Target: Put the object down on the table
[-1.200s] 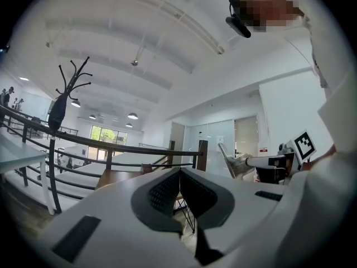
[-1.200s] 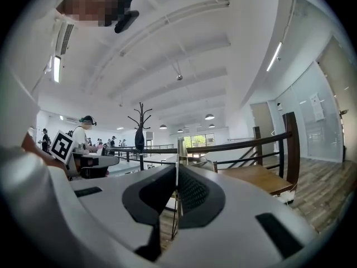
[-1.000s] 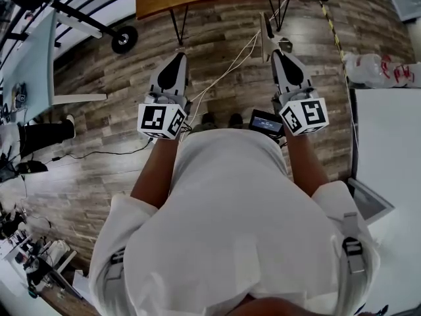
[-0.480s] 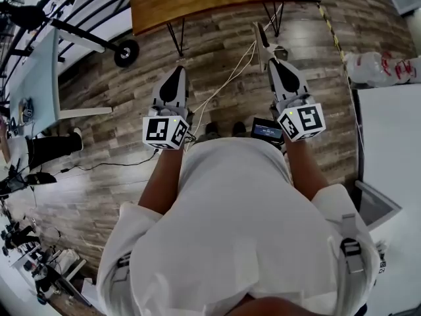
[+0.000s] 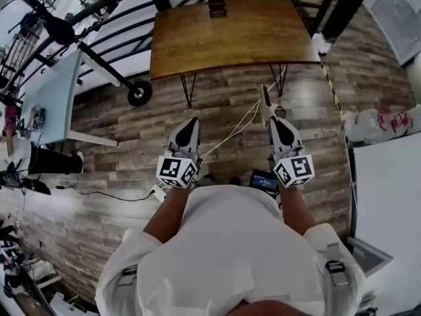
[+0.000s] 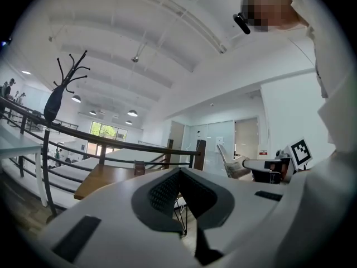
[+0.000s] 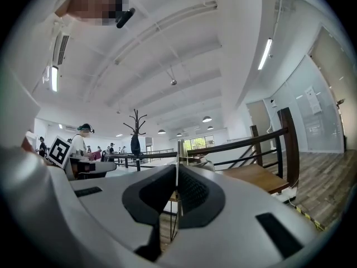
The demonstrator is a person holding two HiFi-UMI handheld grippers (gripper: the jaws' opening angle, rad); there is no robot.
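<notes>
Thin flat object [image 5: 265,104] pinched edge-on in right gripper [image 5: 270,118] | left gripper [image 5: 190,122] jaws together, empty | step: approach, wooden table [image 5: 230,38] well ahead | next: reach tabletop, lower, release

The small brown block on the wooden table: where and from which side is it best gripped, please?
Probably pinch the small brown block by its left and right sides, coming over the near edge of the wooden table: it stands at the far edge with the railing close behind. The left tongs are shut on nothing; the right tongs hold a thin strip.
</notes>
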